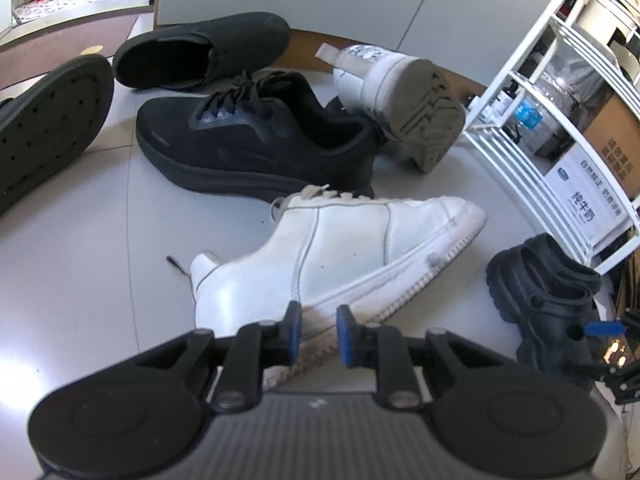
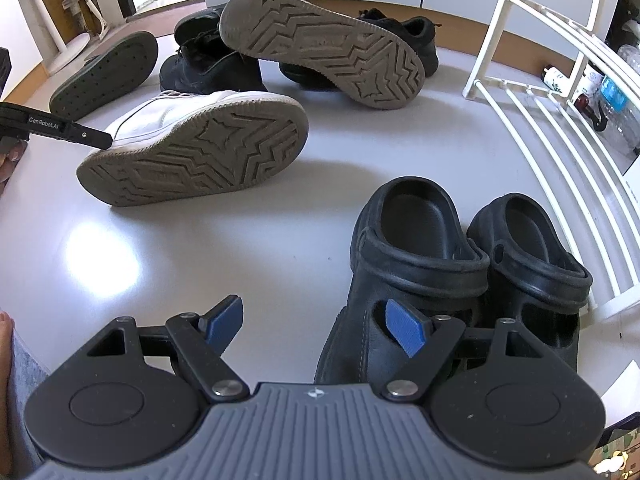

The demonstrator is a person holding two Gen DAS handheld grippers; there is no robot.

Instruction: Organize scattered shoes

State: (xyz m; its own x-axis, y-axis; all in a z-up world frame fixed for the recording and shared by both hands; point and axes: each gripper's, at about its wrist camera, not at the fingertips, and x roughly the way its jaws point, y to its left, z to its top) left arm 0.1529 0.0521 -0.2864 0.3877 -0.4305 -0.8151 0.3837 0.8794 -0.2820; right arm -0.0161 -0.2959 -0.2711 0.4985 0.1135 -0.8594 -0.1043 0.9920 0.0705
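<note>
The left claw (image 1: 314, 330) has its jaws narrowly apart at the white sneaker's (image 1: 340, 256) sole edge, not gripping; the right claw (image 2: 316, 326) gapes wide. Two clogs (image 2: 472, 264) stand paired beside the rack (image 2: 532, 120). The second white sneaker (image 2: 324, 46) and the black shoes (image 1: 248, 140) lie jumbled mid-floor, unsorted.

Pale floor (image 2: 168, 248) carries scattered shoes (black clogs (image 2: 460, 264) paired).

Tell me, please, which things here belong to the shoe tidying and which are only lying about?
For the job:
white sneakers
black clogs
black laced sneaker
black slip-on shoes
white rack

Only lying about:
bottles
milk carton
</note>
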